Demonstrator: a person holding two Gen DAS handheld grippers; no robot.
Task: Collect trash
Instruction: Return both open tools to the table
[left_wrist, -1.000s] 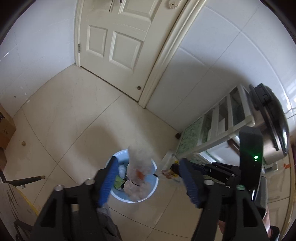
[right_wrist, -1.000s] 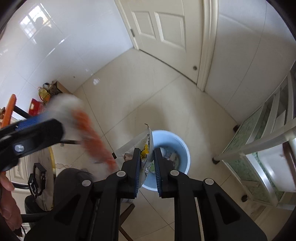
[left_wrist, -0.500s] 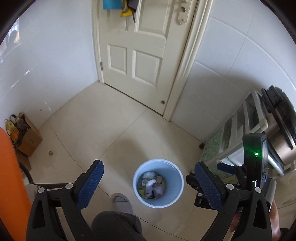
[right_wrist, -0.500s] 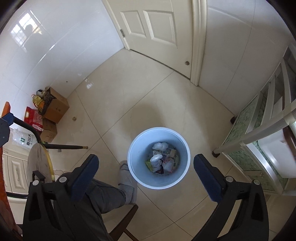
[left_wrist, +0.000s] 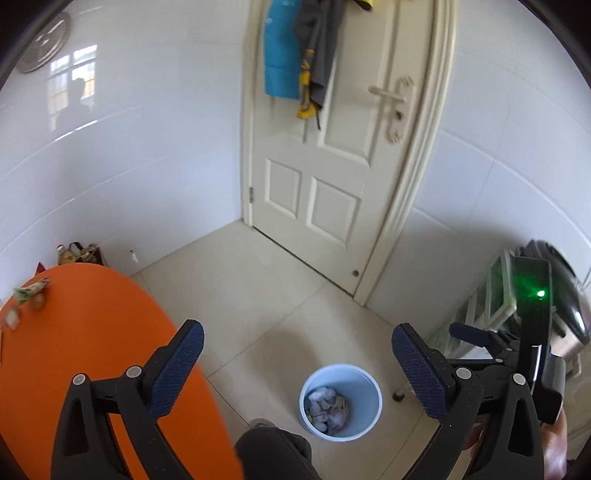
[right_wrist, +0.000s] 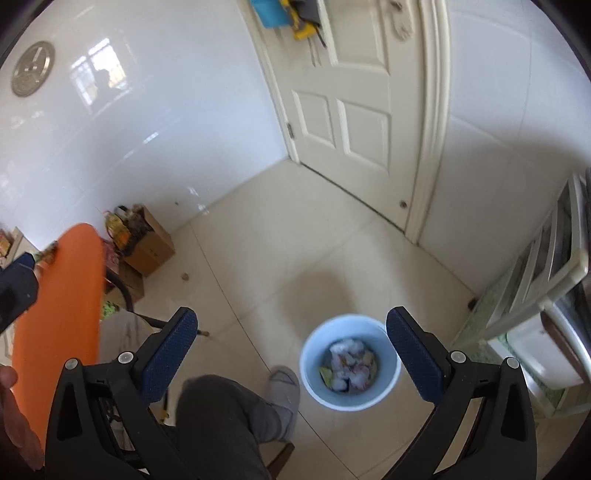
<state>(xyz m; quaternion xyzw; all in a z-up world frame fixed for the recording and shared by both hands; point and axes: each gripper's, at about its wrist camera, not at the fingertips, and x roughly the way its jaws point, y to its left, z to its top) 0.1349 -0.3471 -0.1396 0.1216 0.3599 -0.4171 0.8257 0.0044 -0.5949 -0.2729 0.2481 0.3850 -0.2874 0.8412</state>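
Observation:
A pale blue bin (left_wrist: 355, 435) stands on the tiled floor with crumpled paper and wrappers (left_wrist: 327, 406) inside it. My left gripper (left_wrist: 295, 328) hangs high above the floor, its jaws opening wide, with nothing between them. My right gripper (right_wrist: 291, 314) is open and empty too, and the bin (right_wrist: 314, 384) with its trash (right_wrist: 349, 363) lies below, between its fingers. On the far corner of the orange table (left_wrist: 92, 332) lie a few small scraps (left_wrist: 31, 291).
A person's grey trouser leg (right_wrist: 221, 417) and slipper (right_wrist: 282, 387) are beside the bin. A white door (left_wrist: 332, 184) with hanging cloths closes the back. A cardboard box (right_wrist: 147, 247) stands by the left wall, a white shelf unit (right_wrist: 535, 295) at the right.
The right gripper let go of a wrapper and the left of a wad of paper; both dropped into the bin. Both grippers opened wide, rose and tilted up, and the orange table came into view.

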